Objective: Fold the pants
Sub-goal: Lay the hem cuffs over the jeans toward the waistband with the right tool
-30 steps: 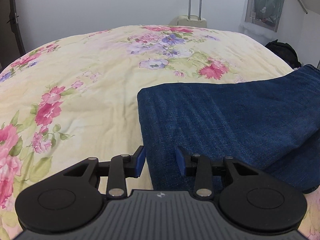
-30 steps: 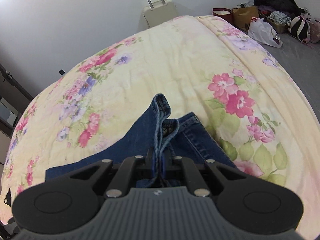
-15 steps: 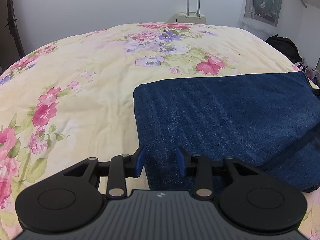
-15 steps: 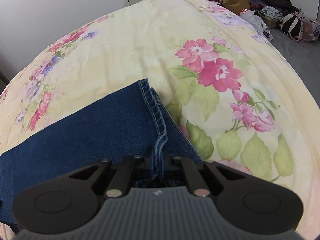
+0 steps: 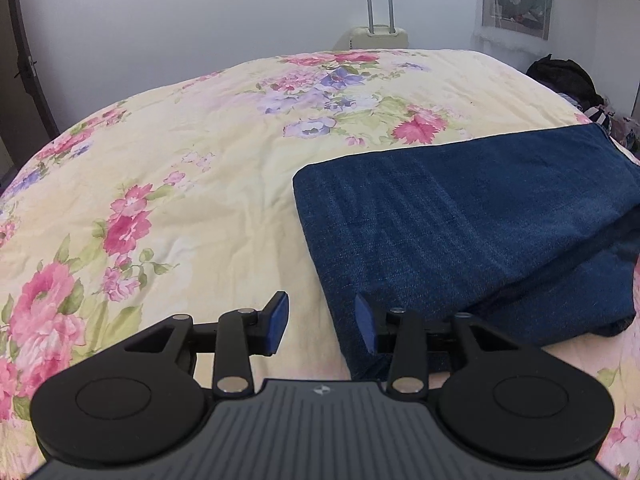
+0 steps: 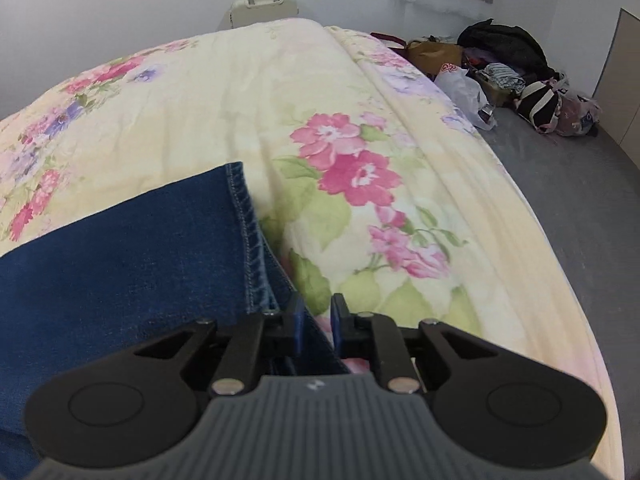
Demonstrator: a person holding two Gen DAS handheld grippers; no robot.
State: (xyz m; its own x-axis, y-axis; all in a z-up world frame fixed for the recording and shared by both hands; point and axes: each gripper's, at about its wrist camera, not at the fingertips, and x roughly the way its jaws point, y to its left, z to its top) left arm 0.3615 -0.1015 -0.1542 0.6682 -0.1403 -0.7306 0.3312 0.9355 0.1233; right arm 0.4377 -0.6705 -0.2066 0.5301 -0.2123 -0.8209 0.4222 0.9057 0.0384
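The dark blue denim pants [image 5: 460, 224] lie folded over on the floral bedspread [image 5: 192, 168]. In the left wrist view my left gripper [image 5: 322, 322] is open and empty at the near left corner of the fold, its right finger over the denim edge. In the right wrist view the pants [image 6: 120, 248] lie flat with the stitched hem [image 6: 250, 240] running toward me. My right gripper [image 6: 316, 320] is slightly open, with a denim edge lying loose between its blue fingers.
A cream suitcase [image 5: 378, 36] stands against the wall beyond the bed. Bags and clothes [image 6: 508, 68] are piled on the grey floor to the right of the bed. The bed's right edge [image 6: 520, 216] drops to the floor.
My right gripper lowered the hem onto the bed and opened its fingers, letting the denim go. My left gripper opened wider and drew back a little to the left.
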